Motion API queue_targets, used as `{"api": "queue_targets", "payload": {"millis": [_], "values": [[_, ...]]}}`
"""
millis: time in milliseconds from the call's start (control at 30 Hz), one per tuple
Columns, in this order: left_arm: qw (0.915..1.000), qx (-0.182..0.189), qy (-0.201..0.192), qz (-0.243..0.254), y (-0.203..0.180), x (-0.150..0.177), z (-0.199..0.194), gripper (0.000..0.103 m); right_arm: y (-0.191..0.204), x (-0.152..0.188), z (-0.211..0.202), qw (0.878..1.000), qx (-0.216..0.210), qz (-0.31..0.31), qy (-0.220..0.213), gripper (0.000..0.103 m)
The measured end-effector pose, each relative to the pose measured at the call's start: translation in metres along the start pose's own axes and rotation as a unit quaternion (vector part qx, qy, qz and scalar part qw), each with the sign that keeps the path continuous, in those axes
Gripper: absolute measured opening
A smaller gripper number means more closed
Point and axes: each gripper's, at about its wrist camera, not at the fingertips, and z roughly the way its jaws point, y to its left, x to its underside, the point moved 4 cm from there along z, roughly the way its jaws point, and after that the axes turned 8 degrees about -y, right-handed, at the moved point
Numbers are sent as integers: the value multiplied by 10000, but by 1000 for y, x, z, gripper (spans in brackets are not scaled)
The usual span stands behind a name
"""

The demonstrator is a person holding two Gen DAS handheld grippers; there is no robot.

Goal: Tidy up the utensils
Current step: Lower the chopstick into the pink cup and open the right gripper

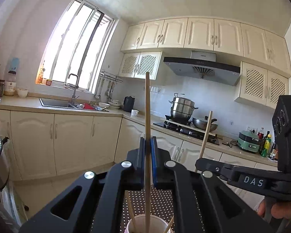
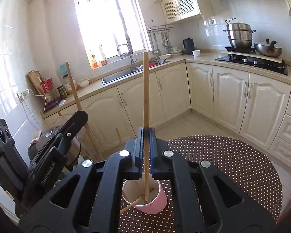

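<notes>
Up above the pink cup (image 2: 145, 196), clamped tight in the left gripper (image 1: 147, 145): one wooden chopstick (image 1: 147, 116), upright, lower end reaching down toward the cup's mouth. Likewise clamped in the right gripper (image 2: 146, 136) — a second chopstick (image 2: 146, 101), near vertical, tip down inside the cup. Blue pads pressed together on the wood on both. Already in the cup: more loose chopsticks (image 2: 134, 203), leaning against the rim, one poking out over the edge. Under the cup, a round table with a brown polka-dot cloth (image 2: 232, 165). Beside the cup on its right, seen from the left wrist, the right gripper's black body with a hand (image 1: 277, 209) below it. Beyond the cup, cream kitchen cabinets (image 2: 223, 97), a sink (image 2: 124, 73) below the window, and a steel steamer pot (image 2: 240, 35) on the hob.
</notes>
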Motion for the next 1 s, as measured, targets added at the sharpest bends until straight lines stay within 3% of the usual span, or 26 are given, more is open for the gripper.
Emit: {"api": "queue_targets", "payload": {"millis": [500,533,633,1000], "values": [[9965,-19,834,64,14,42,10,7,-1,26,10,9992,-20,1,398,6],[9960,1,888,42,15,43,10,8,0,27,10,9992,-21,8,411,6],[9951,-38,987,4,18,44,7,27,1,31,8,9990,-29,17,447,6],[9927,-121,1199,70,23,45,-6,33,1,38,3,9981,-16,132,600,6]]}}
